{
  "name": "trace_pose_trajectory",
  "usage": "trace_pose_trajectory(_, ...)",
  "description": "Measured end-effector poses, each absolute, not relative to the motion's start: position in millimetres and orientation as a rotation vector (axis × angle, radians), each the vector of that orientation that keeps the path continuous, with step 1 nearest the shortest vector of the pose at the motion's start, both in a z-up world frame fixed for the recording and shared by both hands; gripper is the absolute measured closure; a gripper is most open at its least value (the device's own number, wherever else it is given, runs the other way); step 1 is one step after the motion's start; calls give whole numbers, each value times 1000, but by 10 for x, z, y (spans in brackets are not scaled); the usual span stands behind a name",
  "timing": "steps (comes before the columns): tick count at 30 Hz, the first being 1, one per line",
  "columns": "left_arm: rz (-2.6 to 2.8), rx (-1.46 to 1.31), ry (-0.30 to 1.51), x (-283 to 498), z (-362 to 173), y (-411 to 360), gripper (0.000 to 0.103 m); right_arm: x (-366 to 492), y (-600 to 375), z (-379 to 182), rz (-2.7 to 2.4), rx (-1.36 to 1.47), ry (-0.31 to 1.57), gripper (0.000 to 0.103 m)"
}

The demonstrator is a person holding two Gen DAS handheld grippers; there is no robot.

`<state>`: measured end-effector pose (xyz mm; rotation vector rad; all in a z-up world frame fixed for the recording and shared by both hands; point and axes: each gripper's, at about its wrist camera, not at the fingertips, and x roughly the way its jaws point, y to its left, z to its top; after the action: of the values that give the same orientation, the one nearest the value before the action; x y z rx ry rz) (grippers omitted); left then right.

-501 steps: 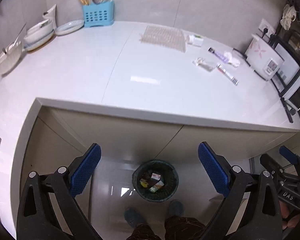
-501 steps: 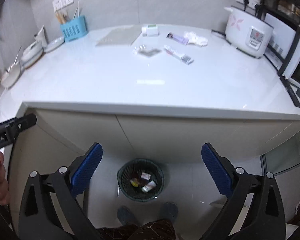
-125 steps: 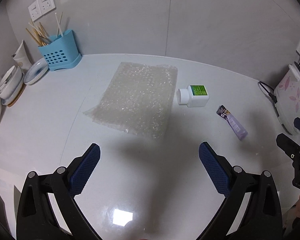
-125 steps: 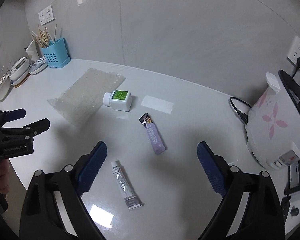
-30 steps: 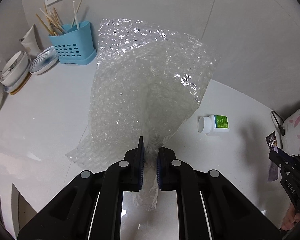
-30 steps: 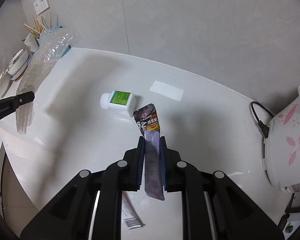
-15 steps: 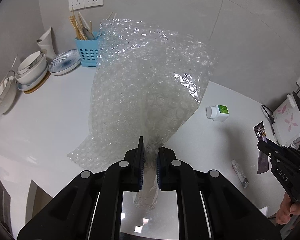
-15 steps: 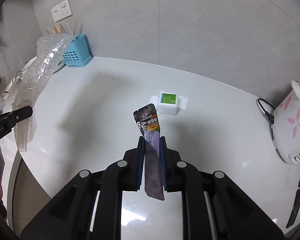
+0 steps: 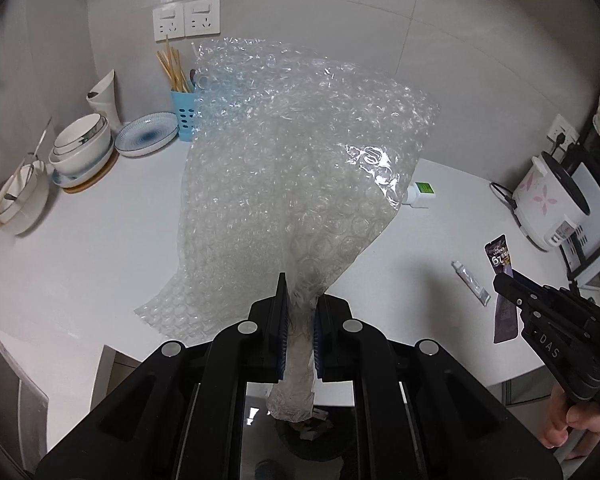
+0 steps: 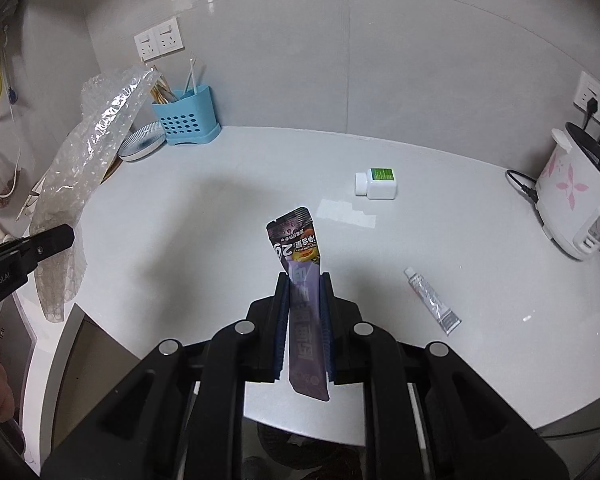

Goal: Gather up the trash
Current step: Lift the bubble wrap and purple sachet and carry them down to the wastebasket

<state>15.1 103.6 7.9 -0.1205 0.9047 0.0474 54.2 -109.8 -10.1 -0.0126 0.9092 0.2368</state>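
I have the left gripper clamped on a bunched corner of the bubble wrap, which billows up in front of its camera, and the right gripper pinched on the purple sachet, both lifted off the white counter near its front edge. The trash bin shows only as a dark rim below the counter edge. My worry is that the broad sheet catches the rim or drapes outside it, or the slick sachet slips out early, while the bottle and tube lie uncollected far right.
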Motion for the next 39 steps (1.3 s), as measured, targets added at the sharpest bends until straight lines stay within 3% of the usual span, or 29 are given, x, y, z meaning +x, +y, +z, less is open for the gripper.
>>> trace_pose_trajectory(12,-66,-139,912,-978,16,1123,94,-746,-852,-101,189,-21,921,89)
trace_pose_trajectory(23,6,-161,959,-1649,-200,1082,94,-1150,-796,-391,315,-54,962,89)
trace_pose_trajectory(39,18,-233,1070,-1906,-1681,881,94,-1401,-950,-1699,403,-88,1090,89)
